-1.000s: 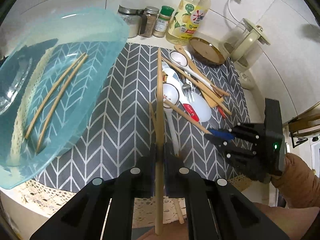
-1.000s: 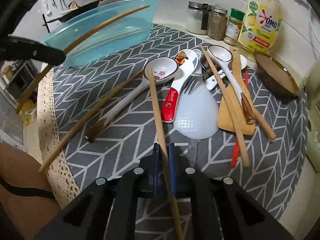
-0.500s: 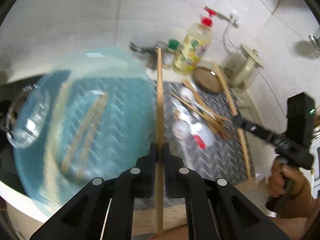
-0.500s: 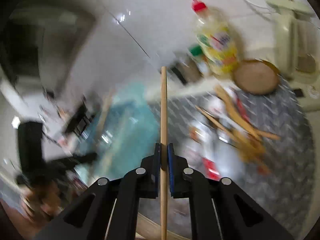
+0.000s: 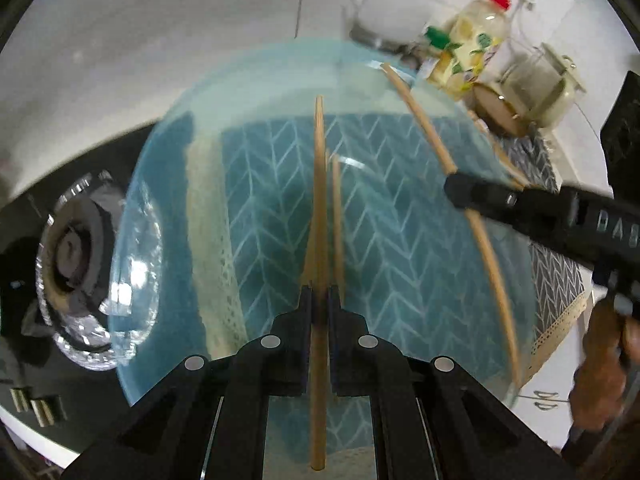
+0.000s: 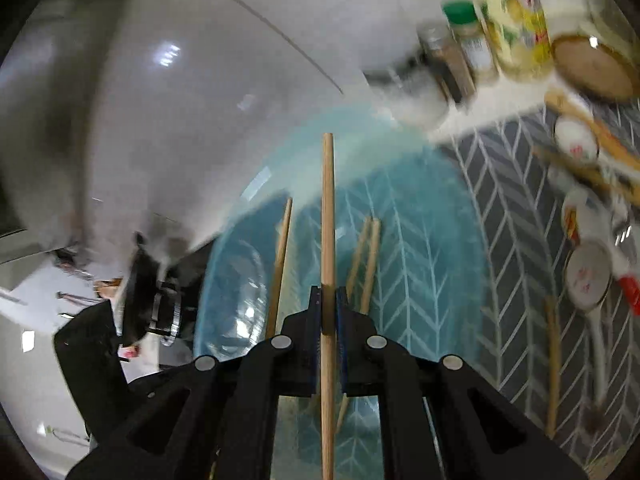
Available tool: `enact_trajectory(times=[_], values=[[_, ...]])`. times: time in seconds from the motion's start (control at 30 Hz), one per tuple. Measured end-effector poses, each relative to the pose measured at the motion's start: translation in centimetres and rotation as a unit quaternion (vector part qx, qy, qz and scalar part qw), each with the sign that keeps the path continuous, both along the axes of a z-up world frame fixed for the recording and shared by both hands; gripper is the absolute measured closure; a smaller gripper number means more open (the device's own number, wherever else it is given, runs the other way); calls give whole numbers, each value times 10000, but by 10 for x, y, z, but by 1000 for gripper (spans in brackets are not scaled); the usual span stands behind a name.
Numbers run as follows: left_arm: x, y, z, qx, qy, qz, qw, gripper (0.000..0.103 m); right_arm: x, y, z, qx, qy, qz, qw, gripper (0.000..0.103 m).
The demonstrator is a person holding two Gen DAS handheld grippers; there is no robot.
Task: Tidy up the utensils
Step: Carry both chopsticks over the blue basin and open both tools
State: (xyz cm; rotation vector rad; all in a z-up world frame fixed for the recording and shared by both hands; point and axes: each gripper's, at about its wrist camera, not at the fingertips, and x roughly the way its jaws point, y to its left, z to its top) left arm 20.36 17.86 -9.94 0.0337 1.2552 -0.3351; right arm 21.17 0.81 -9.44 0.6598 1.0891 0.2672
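My left gripper (image 5: 319, 300) is shut on a wooden chopstick (image 5: 319, 200) and holds it above the clear blue plastic tub (image 5: 256, 80). My right gripper (image 6: 328, 300) is shut on another wooden chopstick (image 6: 328, 208), also above the tub (image 6: 452, 240); it shows in the left wrist view (image 5: 460, 190) with its chopstick (image 5: 424, 124) slanting across the tub. Chopsticks (image 5: 337, 220) lie on the tub floor, also in the right wrist view (image 6: 370, 252). The left gripper's chopstick (image 6: 282, 248) shows left of mine.
Spoons (image 6: 588, 276), a wooden spatula (image 6: 592, 124) and other utensils lie on the grey chevron mat (image 6: 508, 200) at right. A soap bottle (image 5: 476, 40), spice jars (image 6: 464, 36) and a brown dish (image 6: 592, 64) stand by the wall. A stove burner (image 5: 72, 252) is left of the tub.
Both grippers have lifted their chopsticks off the mat and swung left over the blue tub. The utensil pile now lies off to the right.
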Motion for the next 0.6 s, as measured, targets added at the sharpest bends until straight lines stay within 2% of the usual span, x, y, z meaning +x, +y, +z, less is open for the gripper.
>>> enact_trajectory(times=[0.1,0.27,0.3,0.33,0.37,0.5,0.6], values=[[8,8,-11,-133,119,127,9998,95,5,18,-14,-359,302,-14,9989,95],[14,8,-22,-107,197,123,9997,92,16,35,-22,-1096,600,80,9921,95],[15,7,-22,-126,207,108,9996,90,18,38,-23,-1252,672,125,9898,95],[15,8,-23,-131,202,116,9996,82,20,40,-24,-1371,708,153,9879,94],[14,8,-24,-111,187,147,9997,77,20,41,-25,-1399,709,160,9875,94],[10,14,-18,-195,118,256,9994,77,17,35,-18,-1265,612,139,9900,94],[3,13,3,-268,-97,320,9991,77,12,21,5,-1182,345,156,9923,95]])
